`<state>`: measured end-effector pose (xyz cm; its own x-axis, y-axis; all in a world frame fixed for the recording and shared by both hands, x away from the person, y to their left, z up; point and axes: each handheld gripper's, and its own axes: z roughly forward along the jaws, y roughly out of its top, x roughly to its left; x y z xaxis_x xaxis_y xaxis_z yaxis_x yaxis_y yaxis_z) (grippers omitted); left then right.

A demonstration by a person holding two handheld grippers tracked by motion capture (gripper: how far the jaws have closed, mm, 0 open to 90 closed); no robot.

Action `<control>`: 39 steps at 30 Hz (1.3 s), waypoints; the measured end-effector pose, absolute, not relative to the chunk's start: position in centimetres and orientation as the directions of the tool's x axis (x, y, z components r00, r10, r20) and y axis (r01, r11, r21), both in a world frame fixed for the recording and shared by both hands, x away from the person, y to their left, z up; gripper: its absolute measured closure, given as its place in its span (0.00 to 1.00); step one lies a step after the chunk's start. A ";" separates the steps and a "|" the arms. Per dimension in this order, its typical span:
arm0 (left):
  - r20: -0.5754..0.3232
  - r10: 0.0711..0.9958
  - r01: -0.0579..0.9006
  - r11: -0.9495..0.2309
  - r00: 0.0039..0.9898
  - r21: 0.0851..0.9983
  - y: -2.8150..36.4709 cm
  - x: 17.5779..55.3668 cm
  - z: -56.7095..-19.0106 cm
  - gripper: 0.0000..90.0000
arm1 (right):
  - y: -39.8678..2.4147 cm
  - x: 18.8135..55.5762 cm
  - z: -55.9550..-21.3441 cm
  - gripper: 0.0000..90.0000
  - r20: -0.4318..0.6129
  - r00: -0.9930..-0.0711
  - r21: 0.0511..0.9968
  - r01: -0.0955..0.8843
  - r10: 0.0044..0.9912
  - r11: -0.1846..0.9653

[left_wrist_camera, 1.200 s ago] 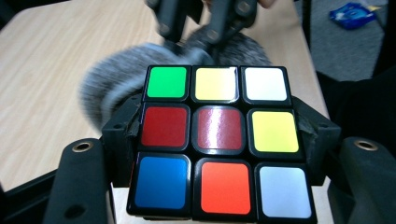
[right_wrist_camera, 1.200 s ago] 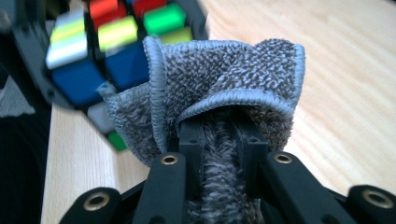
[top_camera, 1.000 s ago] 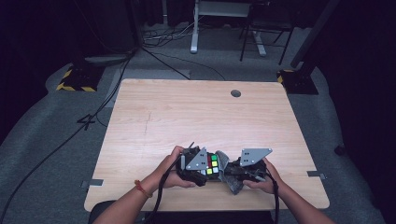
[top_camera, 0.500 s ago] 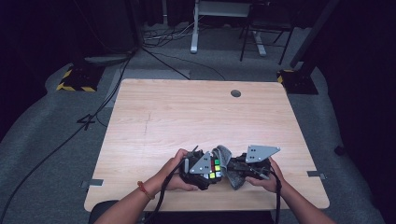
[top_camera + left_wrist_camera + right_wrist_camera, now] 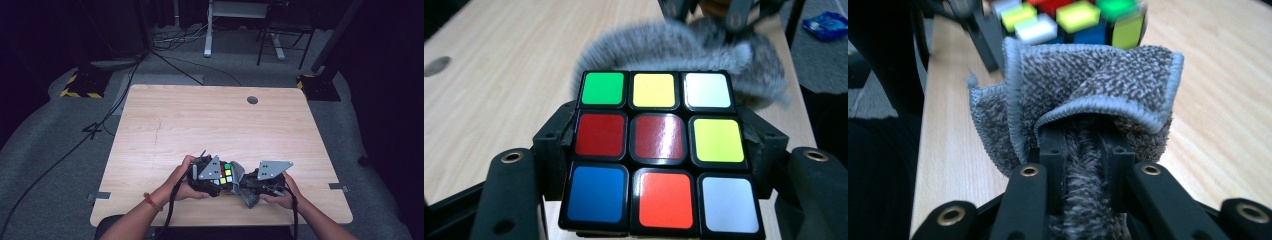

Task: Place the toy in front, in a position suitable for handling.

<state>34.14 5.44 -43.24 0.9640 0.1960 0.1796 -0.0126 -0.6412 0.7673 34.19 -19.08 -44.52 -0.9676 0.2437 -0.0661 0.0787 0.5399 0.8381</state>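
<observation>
My left gripper [image 5: 216, 179] is shut on a colour cube [image 5: 225, 174] near the table's front edge; in the left gripper view the cube [image 5: 659, 150] sits between the black jaws with its mixed green, yellow, white, red, blue and orange face toward the camera. My right gripper [image 5: 248, 187] is shut on a grey fluffy cloth [image 5: 244, 182]. The right gripper view has the cloth [image 5: 1083, 105] bunched between the jaws and pressed against the cube [image 5: 1068, 17]. The cloth [image 5: 684, 47] lies against the cube's far side in the left gripper view.
The wooden table [image 5: 210, 125] has a round cable hole [image 5: 252, 100] near its far edge. Beyond it stand a desk leg [image 5: 207, 35] and floor cables [image 5: 170, 60]. A blue packet [image 5: 826, 25] lies on the floor to the right.
The right gripper with the cloth has shifted slightly left against the cube. The left gripper and cube have kept still.
</observation>
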 end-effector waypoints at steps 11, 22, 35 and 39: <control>0.192 0.152 -0.037 -0.684 0.970 0.729 4.2 33.5 -44.0 0.37 | -19.9 34.8 -44.0 0.85 -0.076 -0.950 0.858 0.093 0.303 0.506; 0.152 0.148 -0.016 -0.667 0.977 0.745 4.3 33.7 -44.2 0.37 | -19.6 33.9 -43.2 0.84 -0.088 -0.958 0.869 0.060 0.273 0.492; 0.172 0.170 -0.022 -0.644 0.970 0.765 4.8 33.6 -43.4 0.37 | -19.5 35.6 -45.7 0.84 -0.055 -0.965 0.803 0.110 0.258 0.585; 0.183 0.200 -0.007 -0.656 0.962 0.755 5.3 34.3 -43.6 0.37 | -19.6 35.6 -45.7 0.84 -0.051 -0.966 0.801 0.111 0.252 0.588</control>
<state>34.30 5.26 -43.62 0.9625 0.2004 0.1831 -0.0070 -0.6558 0.7549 35.59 -19.57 -45.73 -0.9665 0.2517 -0.0507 0.1111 0.5880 0.8012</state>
